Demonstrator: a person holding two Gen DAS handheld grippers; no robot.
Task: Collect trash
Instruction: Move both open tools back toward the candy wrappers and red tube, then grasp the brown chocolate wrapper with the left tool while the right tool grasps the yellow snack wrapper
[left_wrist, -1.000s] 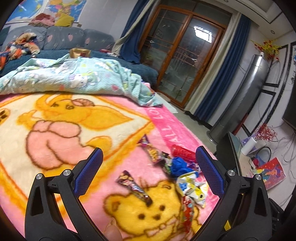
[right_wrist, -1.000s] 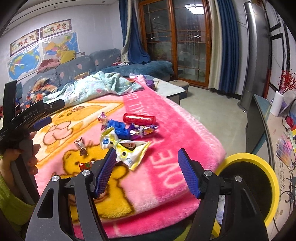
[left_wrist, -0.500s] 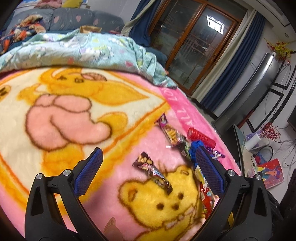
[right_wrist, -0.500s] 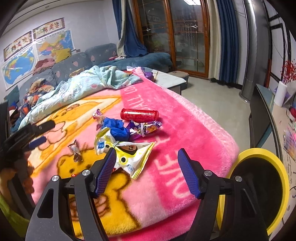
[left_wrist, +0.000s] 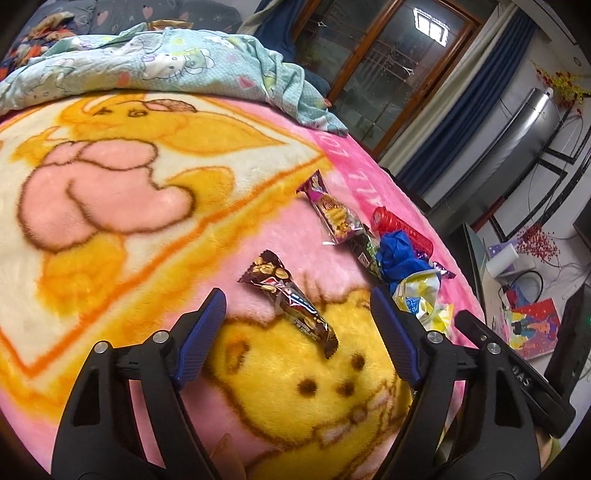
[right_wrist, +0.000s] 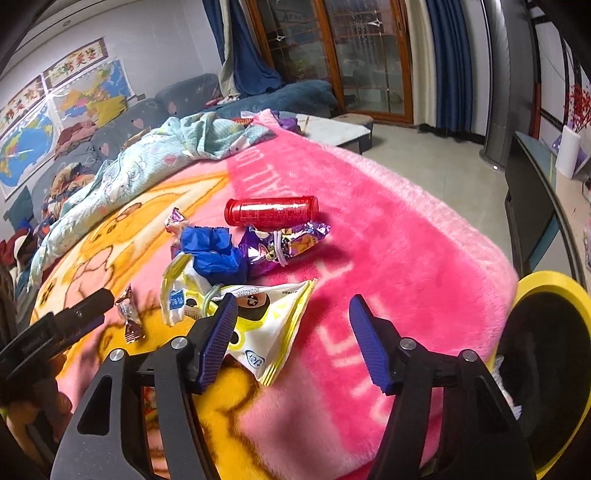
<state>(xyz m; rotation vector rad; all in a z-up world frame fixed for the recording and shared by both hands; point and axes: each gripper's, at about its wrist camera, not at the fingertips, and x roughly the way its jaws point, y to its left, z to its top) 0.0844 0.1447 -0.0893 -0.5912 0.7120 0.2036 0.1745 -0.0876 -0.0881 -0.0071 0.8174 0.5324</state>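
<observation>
Left gripper (left_wrist: 297, 314) closing (untouched) — brown wrapper (left_wrist: 291, 295) between.

The right gripper (right_wrist: 293, 317) hangs over a pink blanket (right_wrist: 406, 258), jaws closing, a yellow-white packet (right_wrist: 273, 325) partly between them. Beyond lie a blue wrapper (right_wrist: 214, 251), purple wrapper (right_wrist: 280, 243) and red tube (right_wrist: 271, 211). A yellow-rimmed bin (right_wrist: 546, 284) stands right.

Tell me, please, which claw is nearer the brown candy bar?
Left. The left claw straddles the brown candy bar, jaws closing, not yet touching. The right claw is farther off, over the yellow-white bag.
</observation>
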